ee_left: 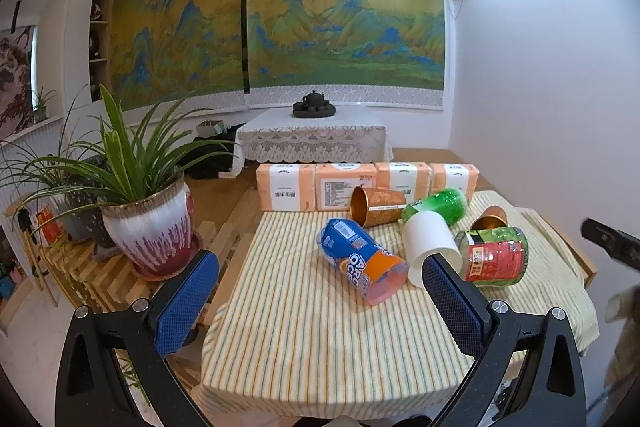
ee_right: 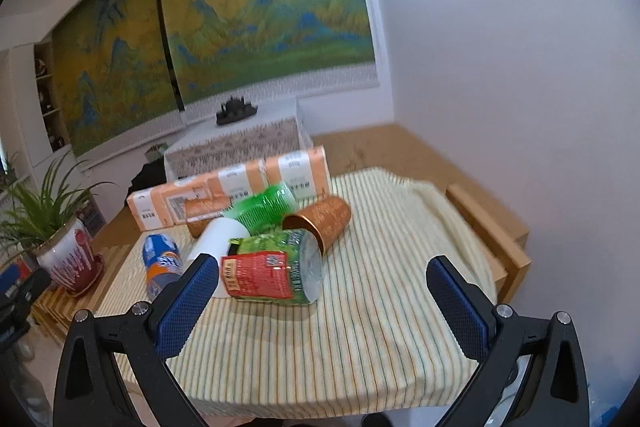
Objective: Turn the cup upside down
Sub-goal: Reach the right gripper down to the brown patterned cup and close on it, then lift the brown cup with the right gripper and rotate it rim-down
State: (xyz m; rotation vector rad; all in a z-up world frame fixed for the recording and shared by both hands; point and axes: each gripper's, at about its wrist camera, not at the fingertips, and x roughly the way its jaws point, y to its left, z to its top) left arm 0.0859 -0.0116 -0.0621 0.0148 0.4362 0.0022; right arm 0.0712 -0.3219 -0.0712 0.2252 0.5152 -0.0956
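Several cups lie on their sides on the striped tablecloth (ee_left: 304,327). A blue and orange cup (ee_left: 360,259) lies nearest the left gripper (ee_left: 320,303), which is open and empty, short of it. A white cup (ee_left: 430,245), a green cup (ee_left: 438,205), two copper cups (ee_left: 376,206) (ee_left: 489,218) and a red and green cup (ee_left: 494,257) lie beside it. The right gripper (ee_right: 322,301) is open and empty, just short of the red and green cup (ee_right: 272,273). The copper cup (ee_right: 320,221) and white cup (ee_right: 218,233) lie behind it.
Orange tissue packs (ee_left: 364,185) line the table's far edge. A potted plant (ee_left: 152,227) stands on a slatted stand at the left. The white wall (ee_right: 520,87) is close on the right. The wooden table rim (ee_right: 492,223) shows at the right.
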